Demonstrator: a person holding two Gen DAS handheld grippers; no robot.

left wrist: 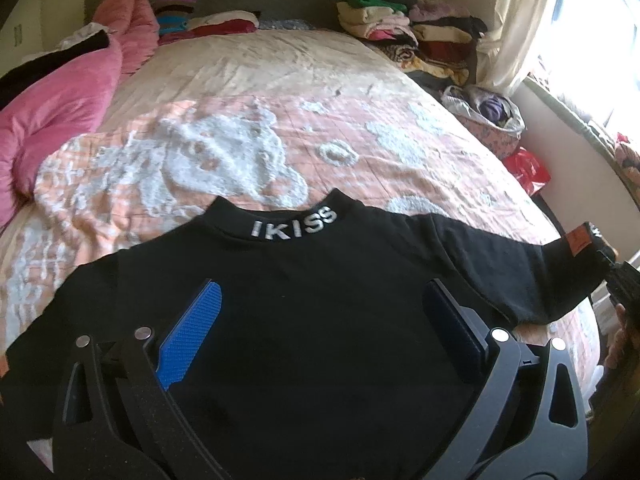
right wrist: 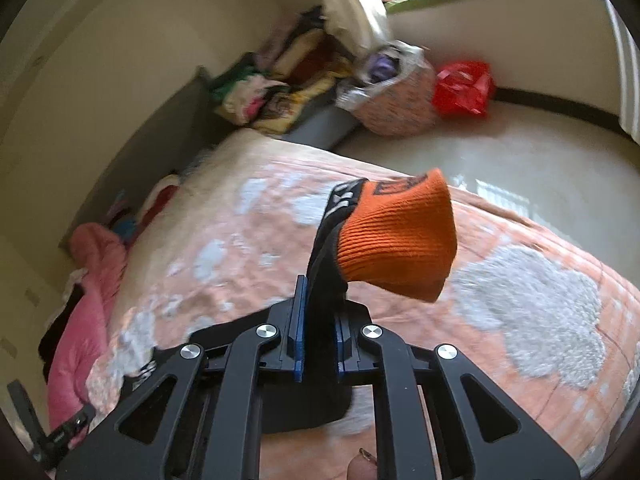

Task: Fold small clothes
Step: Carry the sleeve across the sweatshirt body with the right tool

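- The right gripper [right wrist: 320,320] has its jaws pressed together on the black fabric just behind the orange ribbed cuff [right wrist: 400,240] of a sleeve; the cuff sticks out past the blue pads [right wrist: 299,332] and stands clear of the bed.
- The left gripper [left wrist: 320,320] has its jaws wide apart, blue pad [left wrist: 188,336] on one side and dark pad on the other, with nothing clamped. They hover over the chest of the black sweater [left wrist: 320,280]; whether the tips touch the cloth cannot be told.
- The black sweater lies flat near the edge of the bed, collar marked "IKISS" [left wrist: 294,222] pointing away from the left camera. Its one sleeve [left wrist: 520,264] runs out to the side, where the right gripper shows as a dark shape at the frame's edge.
- Step in hand, as I judge it: the first fold, bringing that sleeve in across the body.
- The next move seems to call for carrying the cuff over the chest towards the middle and laying it flat, while the left jaws either pin the body or stay clear of the path. A risk: the light sweater may drag along with the sleeve if nothing holds it down.
- Farther out: the peach quilt with white patches [left wrist: 280,140], a pink duvet [left wrist: 60,100] bunched at one side, stacks of folded clothes [left wrist: 400,28] by the headboard, and a red bag [right wrist: 462,88] on the floor.
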